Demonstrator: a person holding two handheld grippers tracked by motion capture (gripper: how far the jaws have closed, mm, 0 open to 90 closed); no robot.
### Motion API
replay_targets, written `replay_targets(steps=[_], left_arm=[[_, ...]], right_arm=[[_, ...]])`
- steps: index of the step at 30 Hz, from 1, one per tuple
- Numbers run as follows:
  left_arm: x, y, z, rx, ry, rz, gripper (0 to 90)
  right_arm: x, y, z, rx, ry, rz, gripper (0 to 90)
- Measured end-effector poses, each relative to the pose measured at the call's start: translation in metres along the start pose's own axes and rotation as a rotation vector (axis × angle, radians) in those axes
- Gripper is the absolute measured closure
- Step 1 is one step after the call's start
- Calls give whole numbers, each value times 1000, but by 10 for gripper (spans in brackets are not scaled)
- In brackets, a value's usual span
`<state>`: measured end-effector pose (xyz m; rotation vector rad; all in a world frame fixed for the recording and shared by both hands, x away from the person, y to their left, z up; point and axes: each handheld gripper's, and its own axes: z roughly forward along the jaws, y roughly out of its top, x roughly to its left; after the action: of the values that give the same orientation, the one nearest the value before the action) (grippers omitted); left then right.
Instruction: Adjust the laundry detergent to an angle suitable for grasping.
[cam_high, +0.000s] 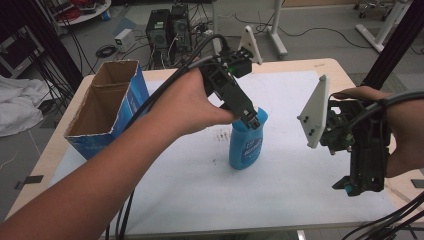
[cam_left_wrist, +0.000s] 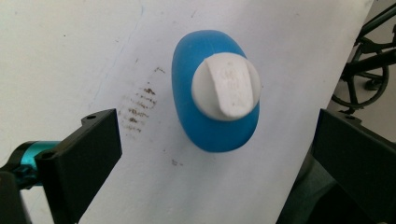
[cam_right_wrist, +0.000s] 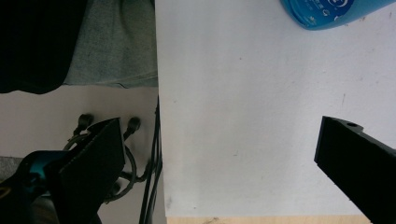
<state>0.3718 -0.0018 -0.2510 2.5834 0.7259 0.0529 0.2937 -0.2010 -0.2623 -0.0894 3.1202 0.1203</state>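
Observation:
A blue bottle with a white flip cap stands upright on the white sheet near the table's middle. My left gripper hovers right over its top and points down. In the left gripper view the cap and blue shoulders lie below, between the wide-apart jaws of the left gripper, which touch nothing. My right gripper hangs open over the sheet's right front part, well clear of the bottle. In the right gripper view the bottle lies at the top edge, far from the right gripper.
An open blue cardboard box stands at the table's left side. Brown smudges mark the sheet just left of the bottle. The table's near edge and cables lie close to my right gripper.

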Motion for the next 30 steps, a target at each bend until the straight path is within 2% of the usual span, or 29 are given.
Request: replay_targets(steps=[7, 13, 30], left_arm=[[-6, 5, 17, 3, 34, 2, 17], [-9, 7, 30, 7, 38, -3, 17], [-10, 8, 53, -12, 93, -29, 17]], right_arm=[[-1, -2, 1, -8, -2, -3, 11], [-1, -2, 2, -10, -1, -1, 11], [1, -3, 4, -11, 0, 3, 11]])
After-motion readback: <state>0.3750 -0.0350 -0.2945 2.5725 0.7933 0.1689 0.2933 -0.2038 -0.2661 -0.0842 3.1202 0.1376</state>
